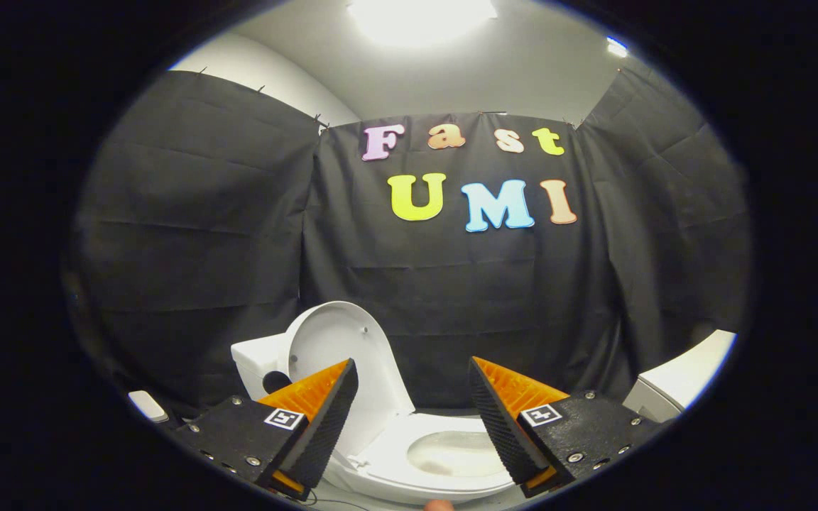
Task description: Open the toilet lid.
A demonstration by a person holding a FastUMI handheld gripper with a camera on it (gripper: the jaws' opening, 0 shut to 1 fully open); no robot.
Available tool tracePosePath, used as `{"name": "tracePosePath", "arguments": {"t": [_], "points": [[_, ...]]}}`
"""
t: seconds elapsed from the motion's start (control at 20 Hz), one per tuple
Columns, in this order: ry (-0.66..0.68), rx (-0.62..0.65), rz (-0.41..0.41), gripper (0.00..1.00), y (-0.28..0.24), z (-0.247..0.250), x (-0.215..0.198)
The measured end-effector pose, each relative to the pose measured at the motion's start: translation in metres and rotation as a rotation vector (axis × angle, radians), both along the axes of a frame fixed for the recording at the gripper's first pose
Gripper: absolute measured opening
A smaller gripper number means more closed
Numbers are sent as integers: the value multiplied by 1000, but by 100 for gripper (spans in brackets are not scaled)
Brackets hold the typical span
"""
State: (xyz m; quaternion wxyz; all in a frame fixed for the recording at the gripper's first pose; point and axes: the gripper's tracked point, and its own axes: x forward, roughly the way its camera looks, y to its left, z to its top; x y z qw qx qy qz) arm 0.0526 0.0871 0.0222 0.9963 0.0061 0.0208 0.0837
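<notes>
A white toilet stands low ahead of my fingers. Its lid [341, 348] is raised upright and leans back against the white tank [256, 362]. The seat ring [409, 440] lies flat over the bowl [455, 454], which shows between the two fingers. My gripper [414, 372] hovers above the front of the seat, fingers spread wide apart, with nothing held between them. The left finger [324, 419] partly covers the lid's lower edge and the hinge area.
Black cloth walls close in the booth behind and on both sides of the toilet. A white fixture [679, 383] sits off beyond the right finger, and a small white object [146, 406] lies low past the left finger. A bright ceiling light [420, 14] shines overhead.
</notes>
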Motion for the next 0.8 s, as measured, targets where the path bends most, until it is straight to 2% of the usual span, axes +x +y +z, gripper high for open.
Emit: {"name": "tracePosePath", "arguments": {"t": [0.4,0.8], "points": [[-28,12,-52,95,-38,3,-20],[-25,26,-111,95,-68,-9,-24]]}}
